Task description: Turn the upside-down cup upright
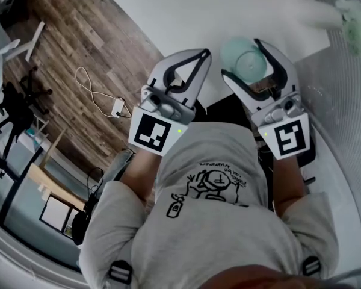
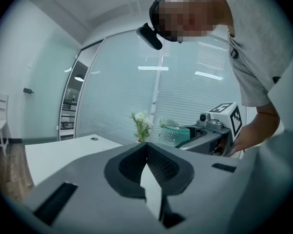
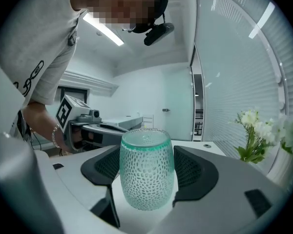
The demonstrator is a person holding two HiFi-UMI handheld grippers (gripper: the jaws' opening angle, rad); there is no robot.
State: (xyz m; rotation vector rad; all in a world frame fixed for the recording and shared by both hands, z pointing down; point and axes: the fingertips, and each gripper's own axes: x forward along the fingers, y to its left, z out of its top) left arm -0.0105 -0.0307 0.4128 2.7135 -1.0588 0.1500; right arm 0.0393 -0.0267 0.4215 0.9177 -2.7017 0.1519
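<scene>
While right gripper (image 3: pixel 147 189) pinches cup (image 3: pixel 146 155) near table (image 1: pixel 198 11) edge | left gripper (image 2: pixel 147 156) pressed together, empty

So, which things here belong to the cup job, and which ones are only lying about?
Job: pale green dimpled glass cup; right tool, closed on it.
Lying about: white flowers with green stems; looped white cable on the wooden floor; left tool, shut and empty.
</scene>
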